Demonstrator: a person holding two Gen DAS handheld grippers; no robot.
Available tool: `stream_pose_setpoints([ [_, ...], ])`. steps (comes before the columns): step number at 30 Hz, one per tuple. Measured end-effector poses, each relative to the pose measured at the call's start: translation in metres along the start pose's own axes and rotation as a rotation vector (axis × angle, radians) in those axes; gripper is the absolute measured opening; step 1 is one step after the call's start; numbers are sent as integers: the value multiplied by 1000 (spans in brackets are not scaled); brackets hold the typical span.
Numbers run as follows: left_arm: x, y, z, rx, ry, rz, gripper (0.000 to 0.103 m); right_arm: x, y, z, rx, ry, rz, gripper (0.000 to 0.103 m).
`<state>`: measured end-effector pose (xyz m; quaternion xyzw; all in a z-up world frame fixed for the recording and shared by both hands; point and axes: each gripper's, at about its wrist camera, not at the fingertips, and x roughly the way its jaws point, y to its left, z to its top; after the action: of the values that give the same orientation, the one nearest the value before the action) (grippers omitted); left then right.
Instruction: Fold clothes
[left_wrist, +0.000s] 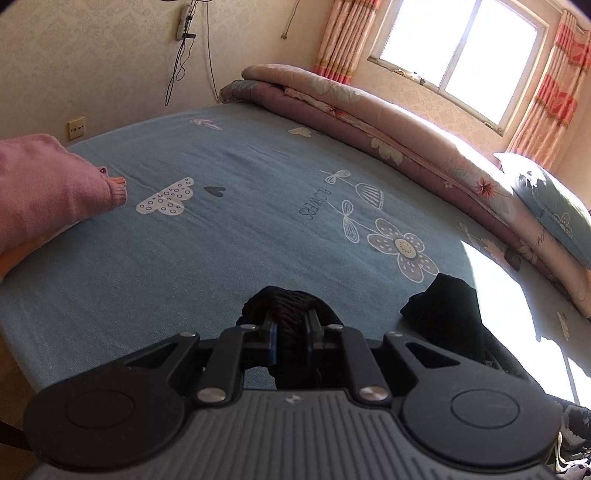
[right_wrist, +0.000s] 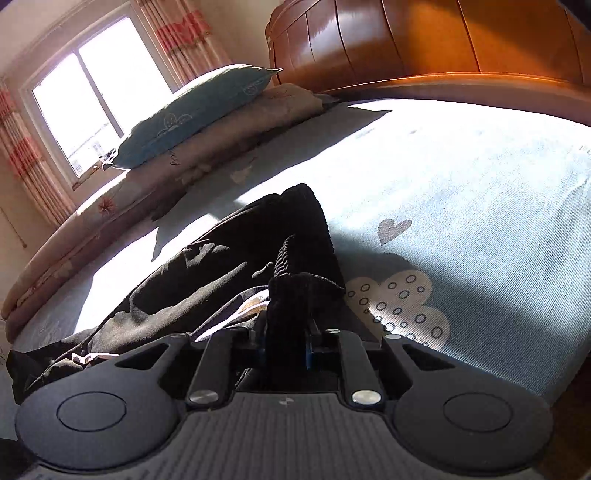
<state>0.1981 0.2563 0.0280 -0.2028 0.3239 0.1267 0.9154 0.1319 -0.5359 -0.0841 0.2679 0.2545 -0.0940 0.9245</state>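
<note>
A black garment with ribbed knit edges lies on the blue bed sheet. In the left wrist view my left gripper is shut on a ribbed black fold of it, just above the sheet near the bed's front edge. Another black part of the garment rises to the right. In the right wrist view my right gripper is shut on a ribbed black cuff or hem. The rest of the black garment trails left and away across the sheet.
A folded pink knit garment lies at the sheet's left edge. Rolled quilts and a blue pillow line the window side. A wooden wardrobe stands past the bed. Bright sun patches fall on the sheet.
</note>
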Motion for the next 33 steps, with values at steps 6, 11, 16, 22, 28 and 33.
stream_pose_setpoints([
  [6, 19, -8, 1, 2, 7, 33, 12, 10, 7, 26, -32, -9, -54, 19],
  [11, 54, -12, -23, 56, 151, 90, 12, 19, 7, 22, -28, 33, -130, 30],
  [16, 61, -8, -39, 71, 181, 91, 12, 27, 6, 19, -24, 74, -207, 48],
  [22, 51, -3, -36, 57, 164, 54, 14, -7, -3, 5, 69, 106, -192, 55],
  [28, 42, 1, -38, 43, 155, 28, 14, -1, -12, -35, 233, 287, -21, 56],
  [33, 38, 5, -39, 33, 156, 24, 14, 17, -7, -45, 236, 278, -5, 57],
])
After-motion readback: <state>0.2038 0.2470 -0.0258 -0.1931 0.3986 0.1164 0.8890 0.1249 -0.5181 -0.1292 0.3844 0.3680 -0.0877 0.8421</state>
